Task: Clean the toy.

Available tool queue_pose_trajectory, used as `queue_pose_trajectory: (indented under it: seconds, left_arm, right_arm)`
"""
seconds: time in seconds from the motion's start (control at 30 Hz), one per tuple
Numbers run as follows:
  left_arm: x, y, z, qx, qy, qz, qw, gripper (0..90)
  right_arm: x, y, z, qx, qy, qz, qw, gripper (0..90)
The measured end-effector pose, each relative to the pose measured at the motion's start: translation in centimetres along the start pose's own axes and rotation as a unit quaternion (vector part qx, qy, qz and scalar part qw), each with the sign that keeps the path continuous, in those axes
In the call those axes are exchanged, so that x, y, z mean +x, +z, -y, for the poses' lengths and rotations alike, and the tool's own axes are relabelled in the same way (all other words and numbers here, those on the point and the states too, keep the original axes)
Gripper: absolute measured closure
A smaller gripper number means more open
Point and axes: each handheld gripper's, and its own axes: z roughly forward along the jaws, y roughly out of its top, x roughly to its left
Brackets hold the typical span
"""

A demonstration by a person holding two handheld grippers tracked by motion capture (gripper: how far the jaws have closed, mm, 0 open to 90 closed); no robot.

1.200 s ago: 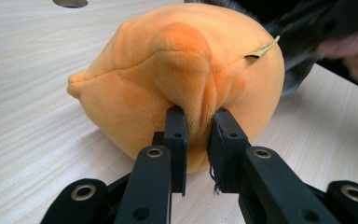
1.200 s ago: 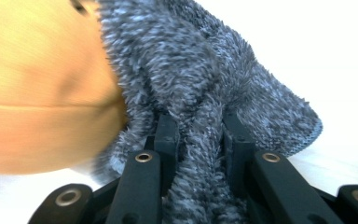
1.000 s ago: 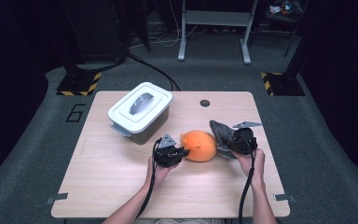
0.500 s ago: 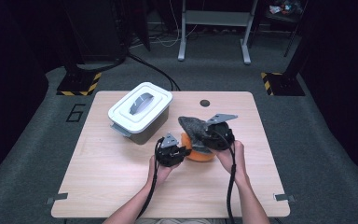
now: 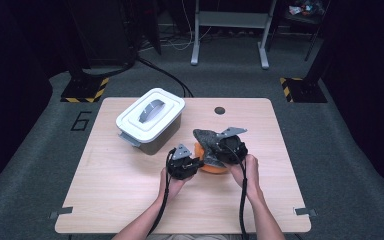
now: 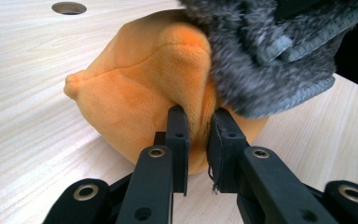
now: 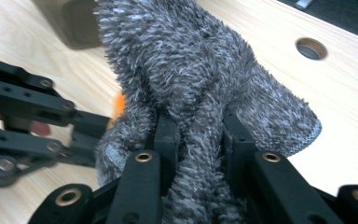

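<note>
An orange plush toy (image 5: 215, 167) lies on the wooden table (image 5: 130, 190) near its middle. My left gripper (image 5: 198, 161) is at the toy's left side, shut on a fold of the orange plush (image 6: 135, 93), which shows pinched between its jaws in the left gripper view. My right gripper (image 5: 219, 147) is shut on a fluffy grey cloth (image 5: 206, 137) and holds it over the toy's top, covering most of it. In the right gripper view the grey cloth (image 7: 191, 60) bunches between the jaws, and my left gripper (image 7: 28, 121) shows at the left. The cloth (image 6: 270, 51) drapes over the toy's upper right.
A white lidded box (image 5: 150, 117) with a grey handle stands at the back left of the table. A round hole (image 5: 220, 110) is in the tabletop behind the toy. The front and right parts of the table are bare wood.
My right gripper has carried the grey cloth leftward from beside the toy to over it. The left gripper and the toy have stayed in place.
</note>
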Motion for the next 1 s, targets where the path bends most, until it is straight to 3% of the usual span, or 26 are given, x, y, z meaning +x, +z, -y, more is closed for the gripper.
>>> queue_pose_trajectory:
  seconds: [0.33, 0.4, 0.47, 0.6, 0.67, 0.73, 0.77, 0.8, 1.0]
  left_arm:
    - [-0.1, 0.1, 0.2, -0.001, -0.005, -0.001, 1.0000, 79.5]
    - [0.0, 0.1, 0.2, -0.001, -0.005, -0.001, 1.0000, 79.4]
    - [0.1, 0.1, 0.2, 0.002, -0.003, 0.000, 1.0000, 79.4]
    - [0.0, 0.1, 0.2, 0.002, -0.002, -0.002, 1.0000, 79.4]
    - [-0.1, 0.1, 0.3, 0.002, -0.005, -0.001, 1.0000, 79.3]
    - [-0.1, 0.1, 0.3, 0.002, -0.005, -0.002, 1.0000, 79.4]
    - [-0.1, 0.1, 0.3, 0.002, -0.005, -0.002, 1.0000, 79.4]
    - [-0.1, 0.1, 0.3, 0.002, -0.005, -0.002, 1.0000, 79.4]
    - [0.0, 0.0, 0.3, 0.006, -0.007, -0.003, 1.0000, 79.4]
  right_arm:
    - [-2.8, -0.3, 2.5, -0.005, 0.041, 0.005, 0.9991, 71.3]
    - [-3.5, -0.3, 3.0, -0.002, 0.065, 0.012, 0.9978, 71.3]
    - [-4.4, 0.0, 3.8, -0.005, 0.069, 0.016, 0.9974, 71.3]
    - [-5.6, 0.6, 5.3, 0.003, 0.103, 0.021, 0.9945, 71.2]
    - [-6.1, 1.0, 5.9, 0.015, 0.116, 0.035, 0.9925, 71.3]
    - [-6.7, 1.5, 6.6, 0.019, 0.128, 0.027, 0.9913, 71.3]
    - [-6.9, 1.6, 6.8, 0.020, 0.122, 0.029, 0.9919, 71.2]
    - [-6.9, 1.8, 6.9, 0.031, 0.132, 0.035, 0.9901, 71.2]
    - [-7.5, 3.7, 8.2, 0.062, 0.137, 0.035, 0.9880, 71.2]
